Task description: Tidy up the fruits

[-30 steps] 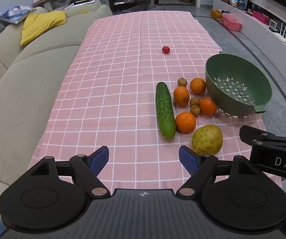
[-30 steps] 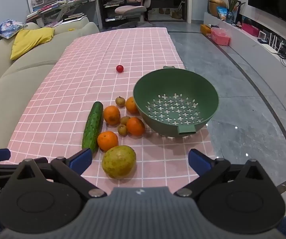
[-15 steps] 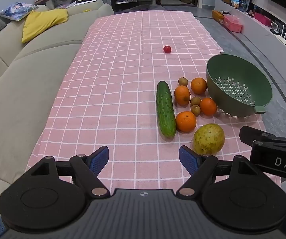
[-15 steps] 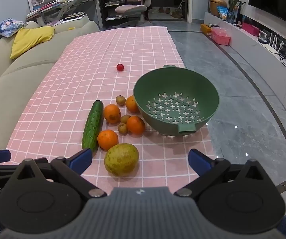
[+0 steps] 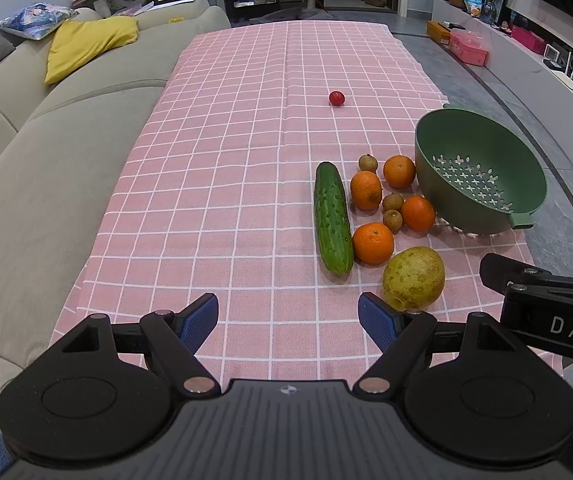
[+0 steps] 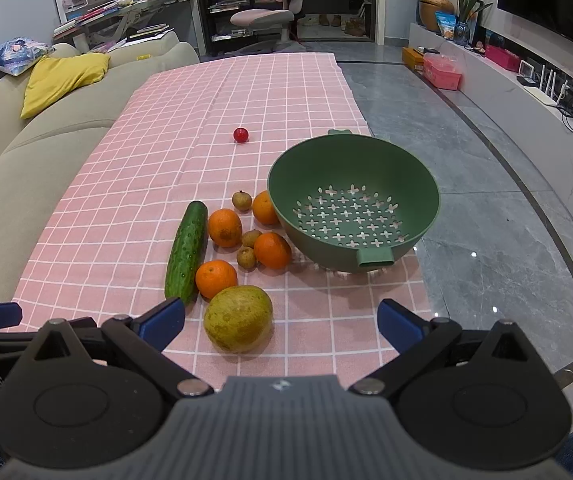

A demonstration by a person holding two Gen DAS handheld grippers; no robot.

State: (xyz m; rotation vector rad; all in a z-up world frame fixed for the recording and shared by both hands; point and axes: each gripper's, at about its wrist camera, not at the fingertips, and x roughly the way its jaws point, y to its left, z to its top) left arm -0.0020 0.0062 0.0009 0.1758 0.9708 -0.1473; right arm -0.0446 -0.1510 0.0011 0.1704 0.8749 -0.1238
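Two hand-held grippers hover over the near end of a counter [image 5: 214, 184] draped in a pink checked cloth, both with jaws spread wide and holding nothing. The left gripper [image 5: 288, 316] sits above bare cloth, left of the fruit; the right gripper [image 6: 282, 318] hangs just short of a large yellow-green fruit [image 6: 238, 318], the nearest piece. Beyond it, a cucumber [image 6: 186, 246] lies lengthwise at the left of the cluster, with four oranges beside it: the nearest orange [image 6: 216, 279] touching the cucumber, the others farther back. Three small brown fruits [image 6: 246, 257] are tucked among the oranges. A green colander [image 6: 352, 204], empty, stands at the right edge of the counter, just beside the farthest oranges, its tab handle toward the camera. A lone red cherry tomato [image 6: 240, 135] rests well apart, farther up the cloth. A beige sofa [image 5: 46, 152] with a yellow cushion [image 5: 86, 46] runs along the left.
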